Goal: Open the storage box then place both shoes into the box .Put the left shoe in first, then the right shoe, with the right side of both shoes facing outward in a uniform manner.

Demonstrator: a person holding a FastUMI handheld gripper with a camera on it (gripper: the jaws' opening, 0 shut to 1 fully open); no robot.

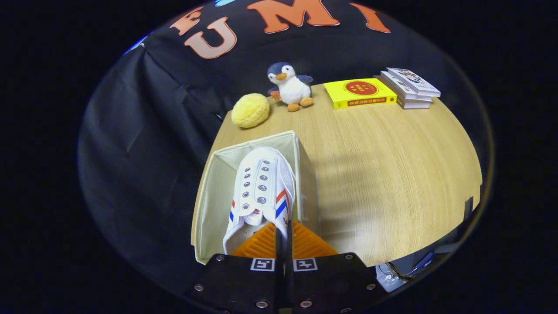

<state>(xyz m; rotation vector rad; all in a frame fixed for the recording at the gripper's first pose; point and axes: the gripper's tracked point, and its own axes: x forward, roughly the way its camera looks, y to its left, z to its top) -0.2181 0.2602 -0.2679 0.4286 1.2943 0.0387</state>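
A white sneaker (260, 187) with red and blue side stripes and metal eyelets hangs toe-forward over the open beige fabric storage box (213, 192). My gripper (282, 237) is shut on the shoe, both fingers pinching its collar edge on the right side of the opening. The shoe sits inside the box's mouth, nearer the right wall. The box's bottom under the shoe is hidden. The box stands on the wooden table (383, 174) at its left edge.
At the table's far side stand a yellow round plush (250, 110), a penguin toy (290, 87), a yellow book (359, 92) and a stack of books (409, 87). Black cloth hangs left of the box.
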